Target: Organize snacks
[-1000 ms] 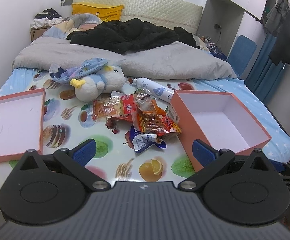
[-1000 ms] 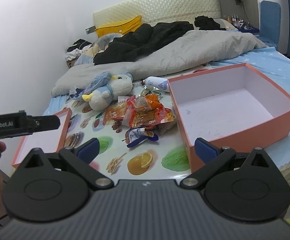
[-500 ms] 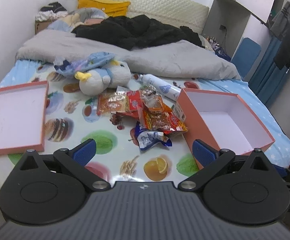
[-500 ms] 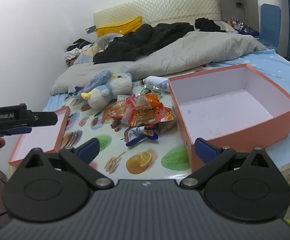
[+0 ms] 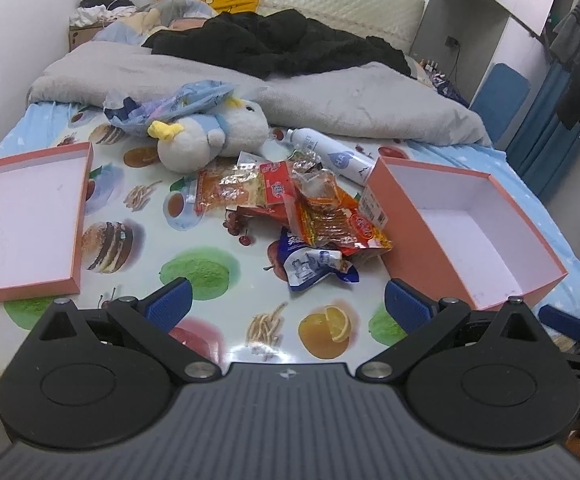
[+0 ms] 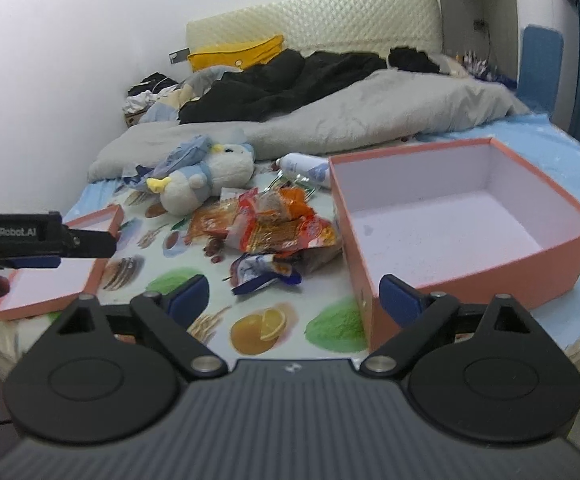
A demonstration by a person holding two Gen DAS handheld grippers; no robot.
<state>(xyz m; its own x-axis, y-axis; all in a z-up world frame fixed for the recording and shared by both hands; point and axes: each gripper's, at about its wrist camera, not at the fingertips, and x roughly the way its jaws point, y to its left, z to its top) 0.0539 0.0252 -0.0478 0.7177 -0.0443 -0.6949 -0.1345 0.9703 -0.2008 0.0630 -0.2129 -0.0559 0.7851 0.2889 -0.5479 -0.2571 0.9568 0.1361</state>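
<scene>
A pile of orange and red snack packets lies on the printed mat in the middle of the bed, with a blue and white packet at its near side. The pile also shows in the right wrist view. An open, empty orange box stands just right of the pile. Its lid lies upturned at the left. My left gripper is open and empty above the mat's near edge. My right gripper is open and empty, in front of the box's near left corner.
A plush penguin and a white bottle lie behind the pile. A grey duvet and black clothes cover the far bed. The left gripper's body shows at the left of the right wrist view.
Both grippers have moved forward and a little higher over the bed, so the snacks and box look nearer. Both stay open. Nothing on the bed has moved.
</scene>
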